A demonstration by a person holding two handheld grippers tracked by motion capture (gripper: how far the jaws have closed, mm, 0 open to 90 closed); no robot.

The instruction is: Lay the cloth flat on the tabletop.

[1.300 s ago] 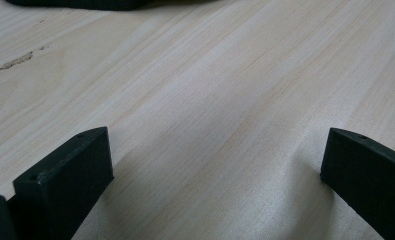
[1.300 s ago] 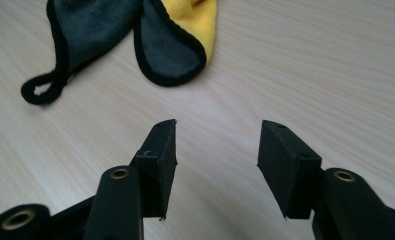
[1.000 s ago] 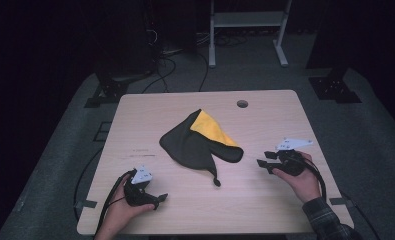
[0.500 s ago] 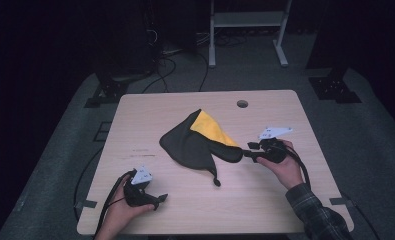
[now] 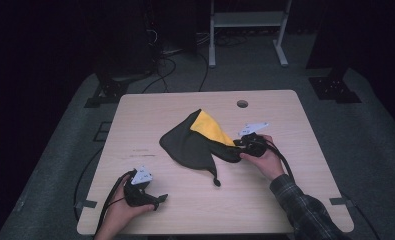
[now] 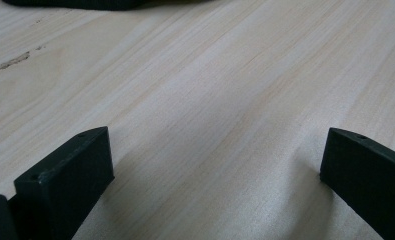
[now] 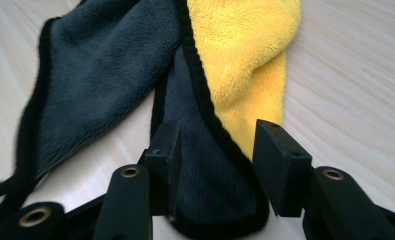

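1. The cloth, dark grey with a yellow face folded up, lies crumpled near the middle of the worktop.
2. The right hand-held gripper is at the cloth's right corner; its jaws have just been opening and straddle that dark corner without pinching it.
3. The left hand-held gripper rests on bare worktop well apart from the cloth, toward the near left edge, jaws spread wide with nothing between them.
4. A round hole sits in the worktop beyond the cloth.
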